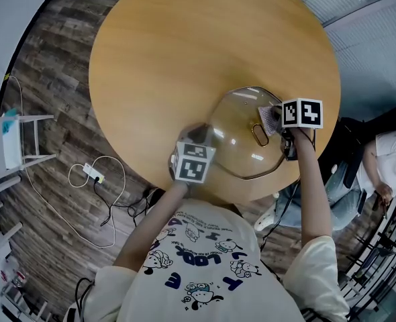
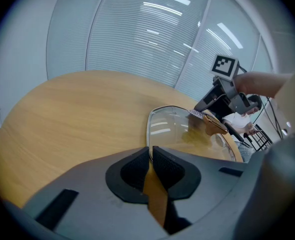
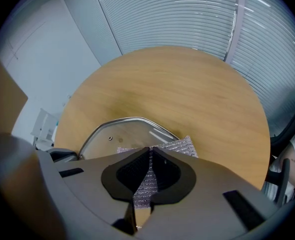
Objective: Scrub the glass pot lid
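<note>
The glass pot lid (image 1: 241, 136) lies dome up near the front edge of the round wooden table (image 1: 184, 52), with a bronze loop handle (image 1: 259, 135) on top. My left gripper (image 1: 199, 139) is shut on the lid's metal rim (image 2: 148, 134) at its left side. My right gripper (image 1: 276, 121) is shut on a silvery mesh scrubbing cloth (image 3: 180, 146) and holds it against the top of the lid (image 3: 122, 131), close to the handle. In the left gripper view the right gripper (image 2: 215, 106) presses the cloth (image 2: 197, 114) down beside the handle (image 2: 215, 124).
A person (image 1: 379, 159) sits at the table's right edge. On the wood-plank floor to the left stand a white stool (image 1: 13, 139) and a power strip with a looped cable (image 1: 90, 174). Window blinds (image 3: 187, 14) rise behind the table.
</note>
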Available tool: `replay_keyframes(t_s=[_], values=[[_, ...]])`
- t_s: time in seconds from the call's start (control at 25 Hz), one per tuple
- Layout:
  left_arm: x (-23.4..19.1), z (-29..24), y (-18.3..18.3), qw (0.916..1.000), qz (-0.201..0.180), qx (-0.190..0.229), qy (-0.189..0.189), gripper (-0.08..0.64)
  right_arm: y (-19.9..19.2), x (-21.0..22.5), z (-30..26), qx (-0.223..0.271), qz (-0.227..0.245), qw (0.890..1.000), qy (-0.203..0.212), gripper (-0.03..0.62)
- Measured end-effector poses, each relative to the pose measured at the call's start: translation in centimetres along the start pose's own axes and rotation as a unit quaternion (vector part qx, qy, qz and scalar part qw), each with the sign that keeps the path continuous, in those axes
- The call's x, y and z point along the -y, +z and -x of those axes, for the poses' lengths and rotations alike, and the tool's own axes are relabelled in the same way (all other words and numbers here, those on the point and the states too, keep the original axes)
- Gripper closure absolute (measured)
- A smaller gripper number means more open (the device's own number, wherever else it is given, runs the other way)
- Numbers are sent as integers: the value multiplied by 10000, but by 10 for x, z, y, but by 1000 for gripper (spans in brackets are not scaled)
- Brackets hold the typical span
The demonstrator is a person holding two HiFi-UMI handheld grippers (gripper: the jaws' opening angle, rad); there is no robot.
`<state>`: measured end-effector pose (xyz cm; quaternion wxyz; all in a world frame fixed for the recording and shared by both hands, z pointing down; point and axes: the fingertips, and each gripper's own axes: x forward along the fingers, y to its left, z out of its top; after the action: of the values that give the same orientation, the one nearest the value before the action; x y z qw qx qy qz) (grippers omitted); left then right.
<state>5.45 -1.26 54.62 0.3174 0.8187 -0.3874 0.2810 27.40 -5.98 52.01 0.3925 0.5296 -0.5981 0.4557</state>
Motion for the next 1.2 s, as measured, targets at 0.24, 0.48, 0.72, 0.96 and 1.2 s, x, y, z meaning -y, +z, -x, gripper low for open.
replay_keyframes(t_s=[0.24, 0.48, 0.72, 0.96, 1.2], values=[[2, 0, -2, 9999, 46, -94, -9, 526, 2, -2, 9, 573, 63, 9983, 42, 552], [3, 1, 3, 10000, -16, 3, 10, 526, 6, -17, 51, 1290, 818, 9874, 425, 551], [3, 3, 2, 10000, -2, -22, -6, 526, -6, 7, 77, 1166, 1725, 9781, -22, 551], [3, 1, 0, 10000, 25, -51, -9, 526, -19, -31, 33, 651, 1797, 9815, -51, 510], [4, 1, 0, 10000, 27, -53, -28, 526, -36, -15, 10, 227, 2042, 9747, -886, 487]])
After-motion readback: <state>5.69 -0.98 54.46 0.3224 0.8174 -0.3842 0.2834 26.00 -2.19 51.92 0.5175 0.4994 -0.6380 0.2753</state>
